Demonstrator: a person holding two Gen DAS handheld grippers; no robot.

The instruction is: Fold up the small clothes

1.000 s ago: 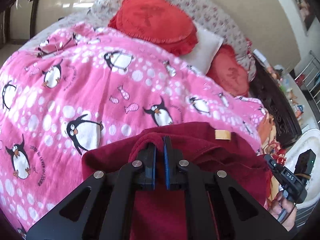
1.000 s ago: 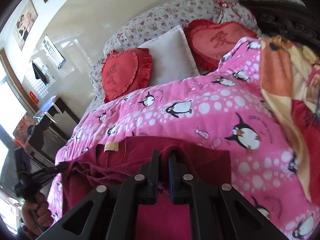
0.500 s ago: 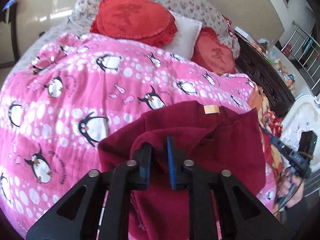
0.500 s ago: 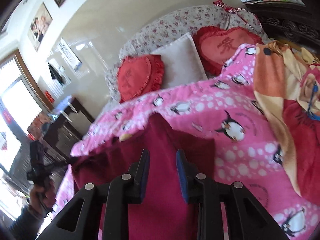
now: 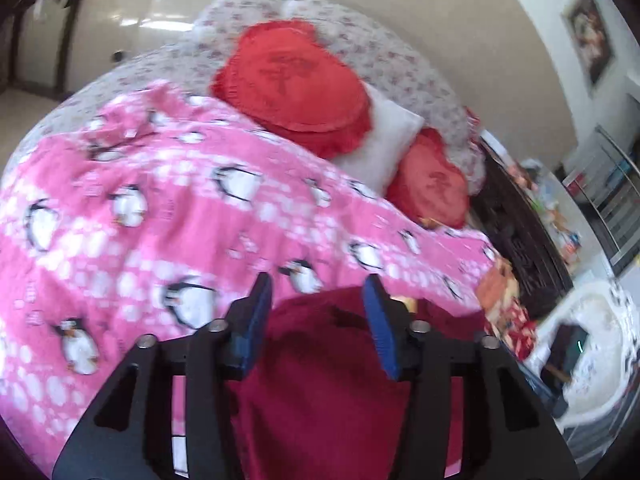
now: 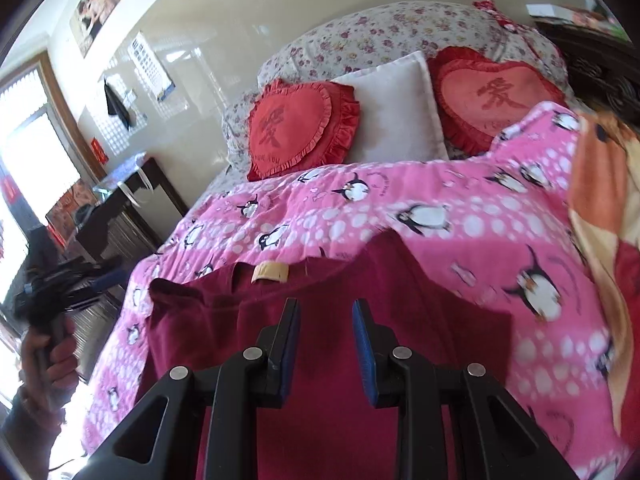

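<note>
A small dark red garment (image 6: 328, 320) with a tan neck label (image 6: 271, 272) lies flat on the pink penguin blanket (image 6: 440, 200). In the left wrist view the garment (image 5: 320, 380) lies below my fingers. My left gripper (image 5: 318, 292) is open and empty above the garment's far edge. My right gripper (image 6: 325, 312) is open and empty above the garment, just below the label. The left gripper also shows in the right wrist view (image 6: 84, 280), held in a hand at the bed's left side.
Two red heart cushions (image 6: 300, 128) (image 6: 492, 96) and a white pillow (image 6: 396, 112) lean on a floral bolster at the head of the bed. An orange and red blanket (image 6: 608, 208) lies at the right. A dark bedside table (image 6: 120, 208) stands at the left.
Both grippers have let go of the garment and opened. The garment now lies spread flat on the blanket. Both grippers have drawn back and up from it.
</note>
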